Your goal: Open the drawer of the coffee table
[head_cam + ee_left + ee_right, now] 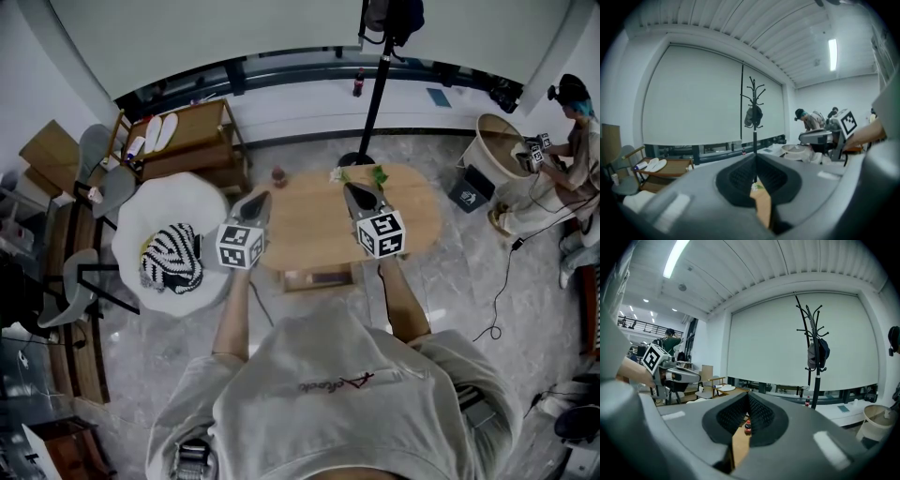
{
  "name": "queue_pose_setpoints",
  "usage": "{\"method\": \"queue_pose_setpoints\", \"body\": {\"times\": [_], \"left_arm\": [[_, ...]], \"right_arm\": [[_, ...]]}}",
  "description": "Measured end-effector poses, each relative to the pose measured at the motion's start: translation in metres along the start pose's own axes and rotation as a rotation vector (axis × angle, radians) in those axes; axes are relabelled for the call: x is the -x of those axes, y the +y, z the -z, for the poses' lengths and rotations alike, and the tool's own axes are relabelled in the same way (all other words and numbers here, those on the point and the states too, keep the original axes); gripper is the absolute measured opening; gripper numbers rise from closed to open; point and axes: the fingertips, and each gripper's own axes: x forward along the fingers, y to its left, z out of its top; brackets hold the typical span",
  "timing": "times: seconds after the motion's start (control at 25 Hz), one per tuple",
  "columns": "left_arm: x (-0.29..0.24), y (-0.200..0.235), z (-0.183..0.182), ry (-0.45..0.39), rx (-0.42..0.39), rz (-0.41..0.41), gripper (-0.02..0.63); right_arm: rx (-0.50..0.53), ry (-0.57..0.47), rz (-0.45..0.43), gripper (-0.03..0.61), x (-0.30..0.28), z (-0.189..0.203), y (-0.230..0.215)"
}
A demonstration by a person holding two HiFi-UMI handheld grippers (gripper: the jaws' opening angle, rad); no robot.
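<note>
The oval light-wood bench (309,225) stands mid-floor with its long axis running left to right in the head view. The rectangular wooden drawer (319,278) sits under the middle of the near long edge, its face towards the person; whether it is drawn out at all cannot be told. The grey marbled floor (441,281) lies open along the near edge and past the right end, apart from 1 black cable (507,272). The left end stands just beside a white round seat (178,211) bearing a black-and-white striped cushion (172,258). Beyond the far edge are 1 small dark-red bottle (277,175) and a black coat stand (375,94). The left claw (258,197) hangs over the left end and the right claw (350,189) right of centre. Both point at the far edge, pressed together on nothing.
</note>
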Motion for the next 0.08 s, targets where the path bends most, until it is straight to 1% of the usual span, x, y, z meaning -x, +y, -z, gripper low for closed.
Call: {"method": "queue_pose_setpoints", "body": {"times": [0.08], "left_arm": [[-0.0012, -0.0013, 0.0004, 0.0, 0.0, -0.001, 0.0]], "right_arm": [[0.0, 0.0, 0.0, 0.005, 0.0011, 0.0018, -0.0015]]}}
